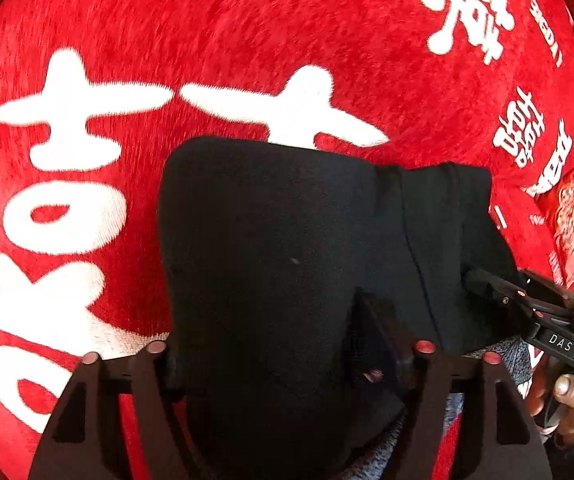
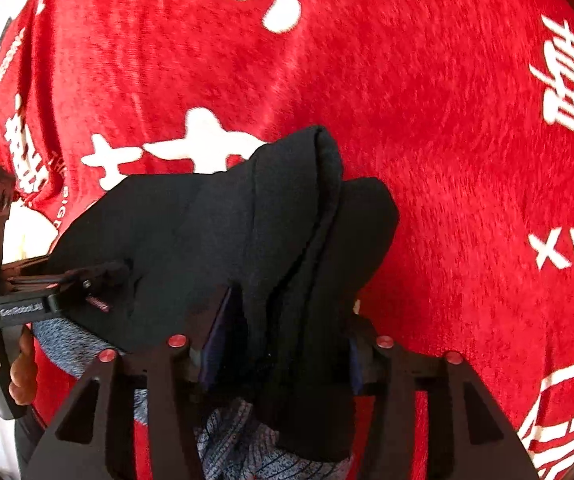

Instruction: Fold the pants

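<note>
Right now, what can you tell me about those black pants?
The black soft-cloth pants are bunched into a thick, layered bundle with seams and folded edges showing. They hang raised over the red fuzzy blanket with white characters. The left tongs and right tongs are both shut on the cloth. A grey knitted fabric peeks from beneath the bundle.

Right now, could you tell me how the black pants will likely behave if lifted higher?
The black pants will probably sag: they already drape in soft folds between the left tongs and right tongs. They look thick, so likely not slippery. The red blanket is fuzzy and may drag on them.
</note>
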The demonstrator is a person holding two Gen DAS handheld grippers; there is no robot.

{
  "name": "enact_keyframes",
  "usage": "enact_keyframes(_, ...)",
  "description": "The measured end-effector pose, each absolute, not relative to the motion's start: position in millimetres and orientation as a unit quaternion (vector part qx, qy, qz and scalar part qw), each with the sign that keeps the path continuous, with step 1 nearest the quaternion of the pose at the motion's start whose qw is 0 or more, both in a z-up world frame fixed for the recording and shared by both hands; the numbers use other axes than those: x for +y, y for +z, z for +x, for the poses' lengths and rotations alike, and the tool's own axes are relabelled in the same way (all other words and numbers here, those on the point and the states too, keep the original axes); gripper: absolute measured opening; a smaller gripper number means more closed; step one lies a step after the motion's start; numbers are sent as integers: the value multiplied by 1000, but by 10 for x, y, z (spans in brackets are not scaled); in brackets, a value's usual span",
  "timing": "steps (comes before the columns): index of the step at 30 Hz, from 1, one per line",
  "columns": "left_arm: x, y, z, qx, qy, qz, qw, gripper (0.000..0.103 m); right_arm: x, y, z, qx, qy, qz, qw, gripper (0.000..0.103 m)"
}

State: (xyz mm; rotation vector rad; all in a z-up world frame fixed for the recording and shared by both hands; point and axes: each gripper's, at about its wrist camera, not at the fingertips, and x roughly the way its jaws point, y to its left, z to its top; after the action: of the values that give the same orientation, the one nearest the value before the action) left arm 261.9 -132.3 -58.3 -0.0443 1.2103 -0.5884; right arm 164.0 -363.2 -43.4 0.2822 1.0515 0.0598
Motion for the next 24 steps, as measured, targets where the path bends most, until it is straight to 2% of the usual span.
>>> enact_keyframes(2,-1250,-656,2642,567,-269,-40,778,86,-3677,-477,1634,499,31,147,854,60)
enact_keyframes(5,-1204,-676,2637,569,-275,-53,773,86,-3694,-489,1630,499,32,147,854,65)
enact_keyframes(7,-1181,-623,2626,569,-276,-49,773,86,-3723,-446,1623,502,29,151,851,74)
enact_keyframes(8,-1166,-540,2608,564,-270,-38,780,86,-3726,-407,1602,502,23,147,852,75)
enact_keyframes(11,-1090,-244,2503,530,-258,-17,808,86,-3663,-137,1428,466,-2,108,878,75)
enact_keyframes(13,-999,-45,2393,509,-256,-36,821,86,-3526,136,1216,416,-10,76,906,82)
enact_keyframes(16,-1017,41,2179,502,-259,-36,824,86,-3258,272,999,383,32,57,921,86)
enact_keyframes(17,-1067,-6,2113,505,-256,-24,824,86,-3150,228,973,391,52,49,918,86)
enact_keyframes(19,-1217,-214,2025,525,-235,27,817,103,-2990,-14,1010,434,78,43,896,86)
enact_keyframes(21,-1293,-482,1951,557,-225,55,798,103,-2949,-343,1101,497,49,29,866,88)
enact_keyframes(24,-1197,-434,1857,545,-221,32,808,103,-2911,-250,999,488,42,24,872,88)
